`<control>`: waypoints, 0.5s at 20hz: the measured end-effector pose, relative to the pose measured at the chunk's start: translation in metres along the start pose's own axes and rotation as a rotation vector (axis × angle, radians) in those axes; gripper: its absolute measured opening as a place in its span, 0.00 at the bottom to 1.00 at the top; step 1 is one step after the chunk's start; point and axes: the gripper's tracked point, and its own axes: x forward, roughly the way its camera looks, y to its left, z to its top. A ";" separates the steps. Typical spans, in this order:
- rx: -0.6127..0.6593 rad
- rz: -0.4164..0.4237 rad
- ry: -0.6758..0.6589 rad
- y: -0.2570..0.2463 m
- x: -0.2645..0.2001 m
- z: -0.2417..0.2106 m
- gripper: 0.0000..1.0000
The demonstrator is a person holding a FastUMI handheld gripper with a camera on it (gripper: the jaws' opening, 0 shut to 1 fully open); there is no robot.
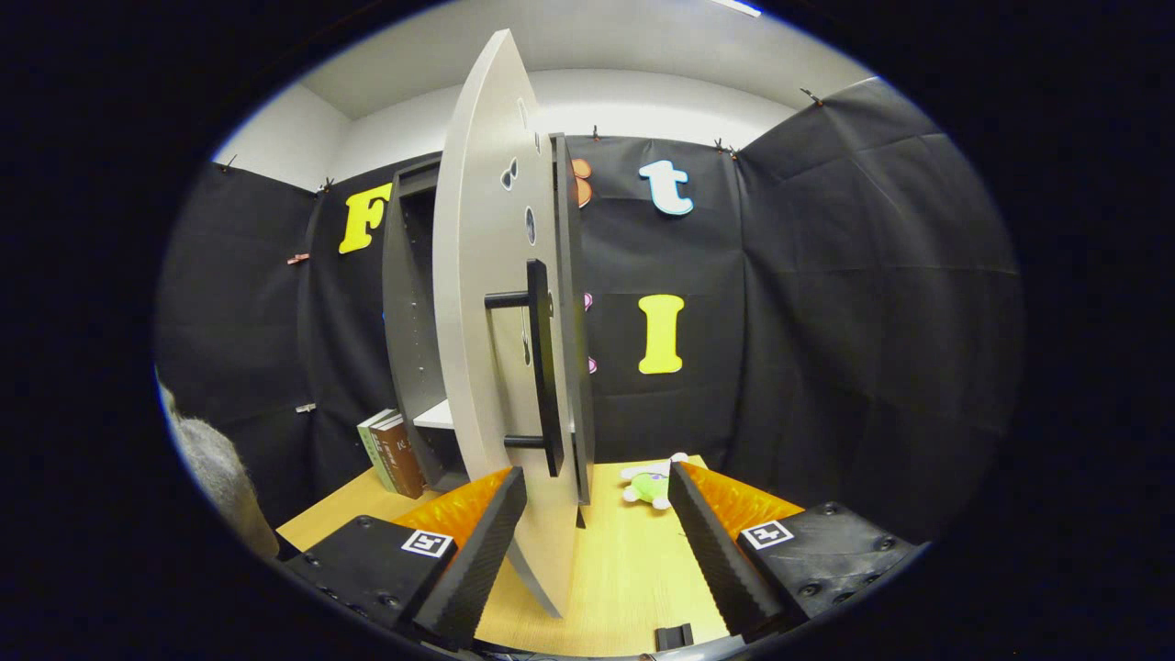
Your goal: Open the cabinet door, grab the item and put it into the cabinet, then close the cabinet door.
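Between spread hand-held gripper (597, 514) fingers, cabinet door (486, 303) ajar, plush toy (650, 484) beyond

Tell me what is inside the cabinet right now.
The open door covers most of the cabinet. In the gap I see a dark interior, a side wall with peg holes and one pale shelf, bare where visible. The rest is hidden. The gripper is open.

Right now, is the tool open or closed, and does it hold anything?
Tool: open, holding nothing; the door edge stands between its fingers, untouched by the far one.
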 end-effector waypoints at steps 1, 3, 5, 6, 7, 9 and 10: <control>0.006 0.031 0.004 0.005 0.003 0.001 0.98; -0.005 0.046 0.008 0.009 0.006 0.001 0.97; -0.002 0.062 0.007 0.015 0.008 0.000 0.97; 0.007 0.067 0.007 0.019 0.009 0.000 0.98; 0.022 0.074 0.011 0.024 0.008 -0.002 0.98; 0.042 0.092 0.020 0.043 0.011 -0.005 0.98; 0.046 0.097 0.022 0.051 0.012 -0.006 0.98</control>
